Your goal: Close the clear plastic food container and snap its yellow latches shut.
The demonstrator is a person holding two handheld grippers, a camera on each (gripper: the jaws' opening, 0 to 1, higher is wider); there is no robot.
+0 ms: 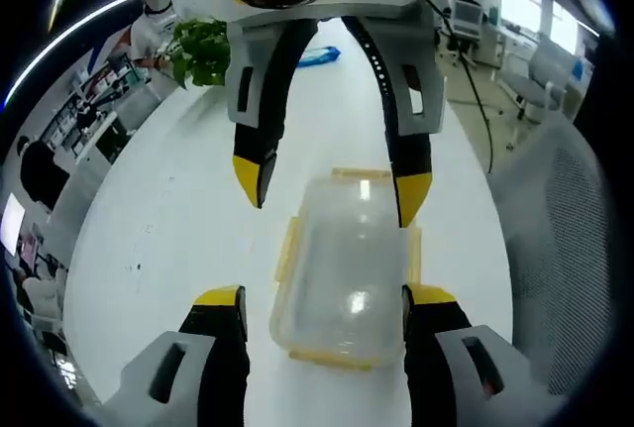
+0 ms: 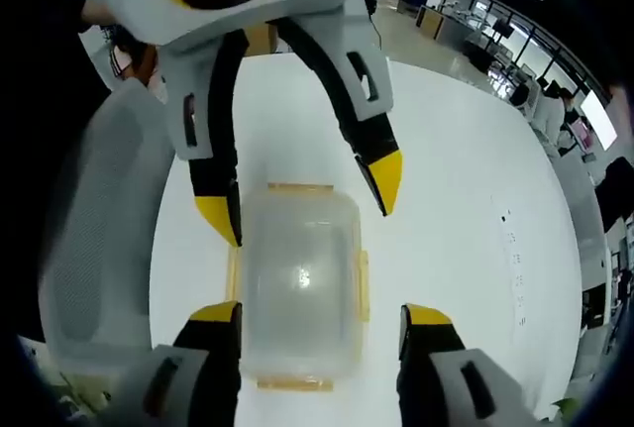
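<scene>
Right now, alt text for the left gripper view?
A clear plastic food container with yellow latches, lid on, sits on a white table. The left tool straddles its near end, open; the right tool faces it from across, also open.

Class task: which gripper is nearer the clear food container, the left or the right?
Too close to call. Both open grippers, left and right, face each other across the container, each straddling one end; neither clearly grips it.

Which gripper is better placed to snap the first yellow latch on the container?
Probably left. The left gripper, open, straddles the clear container squarely, with the near yellow latch between the jaws. The right gripper sits off-centre.
</scene>
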